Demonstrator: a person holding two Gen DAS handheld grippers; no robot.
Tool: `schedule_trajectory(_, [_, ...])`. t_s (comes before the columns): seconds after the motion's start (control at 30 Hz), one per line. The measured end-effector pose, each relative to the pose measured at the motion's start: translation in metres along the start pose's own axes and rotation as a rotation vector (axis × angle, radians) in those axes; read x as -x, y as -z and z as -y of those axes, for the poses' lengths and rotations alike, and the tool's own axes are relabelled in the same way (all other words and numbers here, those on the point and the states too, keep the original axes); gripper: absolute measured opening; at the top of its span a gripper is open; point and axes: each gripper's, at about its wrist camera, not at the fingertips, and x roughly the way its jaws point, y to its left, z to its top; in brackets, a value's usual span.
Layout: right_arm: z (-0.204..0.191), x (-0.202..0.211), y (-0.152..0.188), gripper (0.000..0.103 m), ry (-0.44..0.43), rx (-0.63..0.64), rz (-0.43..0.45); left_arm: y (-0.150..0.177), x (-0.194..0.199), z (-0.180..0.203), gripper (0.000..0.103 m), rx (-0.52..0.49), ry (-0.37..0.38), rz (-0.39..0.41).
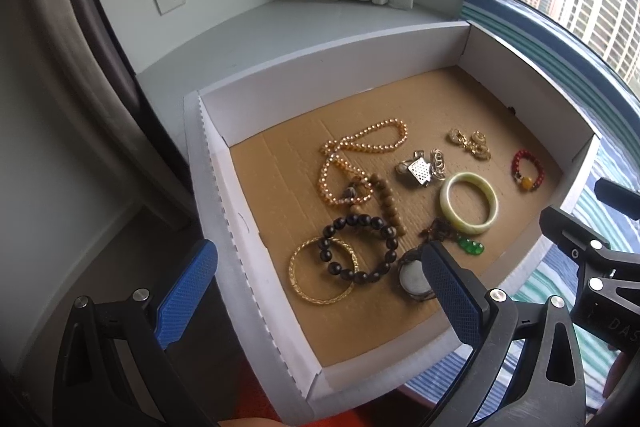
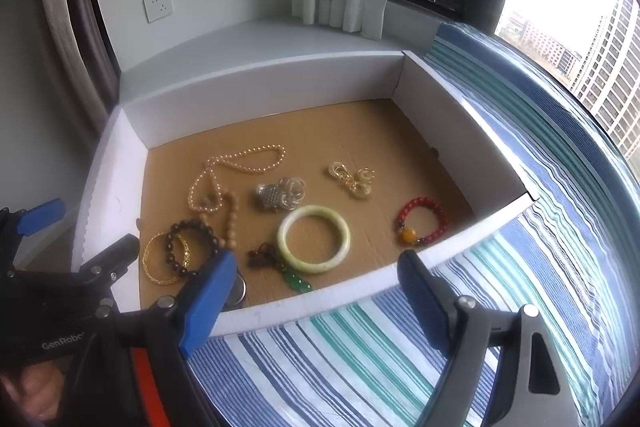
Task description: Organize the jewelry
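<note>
Several pieces of jewelry lie in the shallow cardboard box [image 2: 256,79] at frame centre: a pale green bangle [image 2: 314,238] beside a red bead bracelet [image 2: 422,223]. Both the left gripper [image 1: 320,291] and right gripper [image 2: 316,291] gape wide, holding nothing, above the box's near edge.

pale-green bangle [image 2: 314,239], red bracelet [image 2: 422,223] — blue-green striped cloth [image 2: 400,347]

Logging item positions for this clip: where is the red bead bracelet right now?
The red bracelet lies alone on the box floor near its right wall, right of the jade bangle in both views.
</note>
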Motion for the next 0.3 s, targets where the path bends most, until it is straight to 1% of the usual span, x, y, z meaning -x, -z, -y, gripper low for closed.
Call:
schedule_trajectory(0.2, [-0.0005, -0.0044, 0.0007, 0.084, 0.001, -0.009, -0.013, -0.0014, -0.0028, -0.0035, 0.102, 0.015, 0.008, 0.001])
schedule_trajectory(0.3, [-0.0007, -0.0043, 0.0014, 0.084, 0.0, -0.012, -0.011, -0.0009, -0.0013, -0.0009, 0.102, 0.004, 0.006, 0.015])
